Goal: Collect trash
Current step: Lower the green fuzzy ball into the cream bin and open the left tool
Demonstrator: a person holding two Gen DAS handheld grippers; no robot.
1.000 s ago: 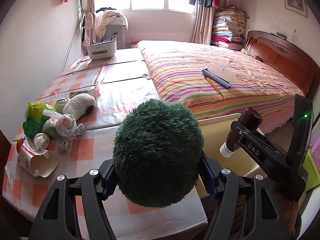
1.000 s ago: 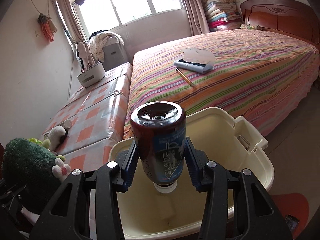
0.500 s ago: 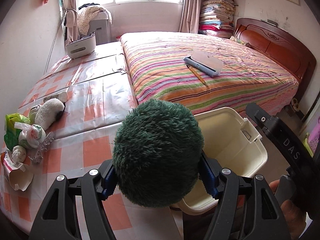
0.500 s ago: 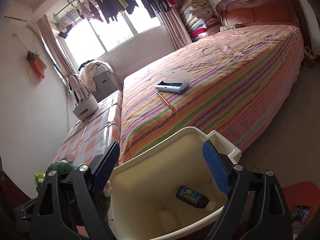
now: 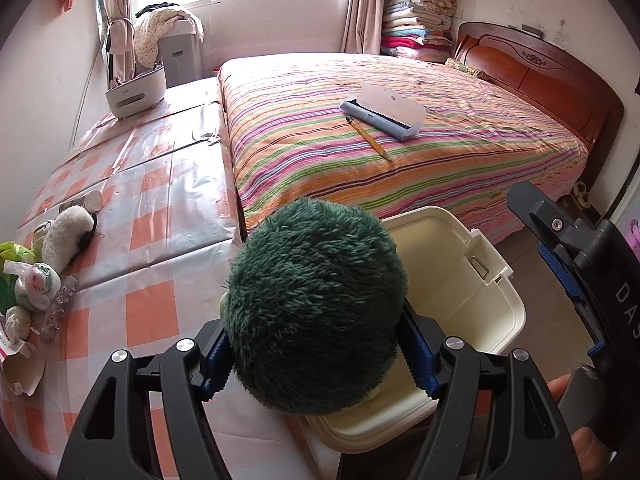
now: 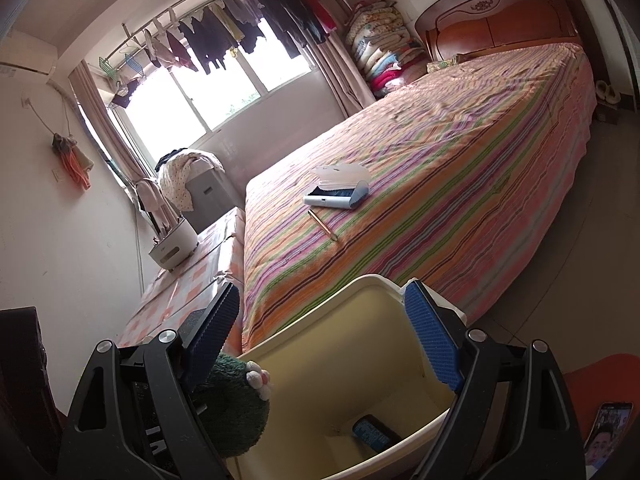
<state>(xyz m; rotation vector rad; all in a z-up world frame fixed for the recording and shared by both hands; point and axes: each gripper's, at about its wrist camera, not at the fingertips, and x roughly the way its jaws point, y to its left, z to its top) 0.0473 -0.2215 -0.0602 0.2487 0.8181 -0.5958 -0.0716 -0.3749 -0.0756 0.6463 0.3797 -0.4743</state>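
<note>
My left gripper (image 5: 316, 354) is shut on a dark green plush toy (image 5: 316, 304) and holds it over the near left rim of the cream plastic bin (image 5: 492, 280). The toy also shows in the right wrist view (image 6: 232, 404), with a small flower on it. My right gripper (image 6: 324, 340) is open and empty above the bin (image 6: 320, 380). A brown bottle with a blue label (image 6: 374, 436) lies on the bin's floor. More trash lies on the checked table at the left: plastic bags (image 5: 32, 284), a torn paper box (image 5: 18, 368) and a white plush (image 5: 66, 238).
A striped bed (image 5: 380, 128) lies behind the bin, with a lint brush (image 5: 384, 114) and a pencil (image 5: 368, 138) on it. A white holder (image 5: 136, 90) stands at the table's far end. A phone (image 6: 608, 432) lies on a red surface at the right.
My right gripper opened and the bottle dropped into the bin; it then lifted and tilted. My left gripper carried the green plush right, over the bin's rim.
</note>
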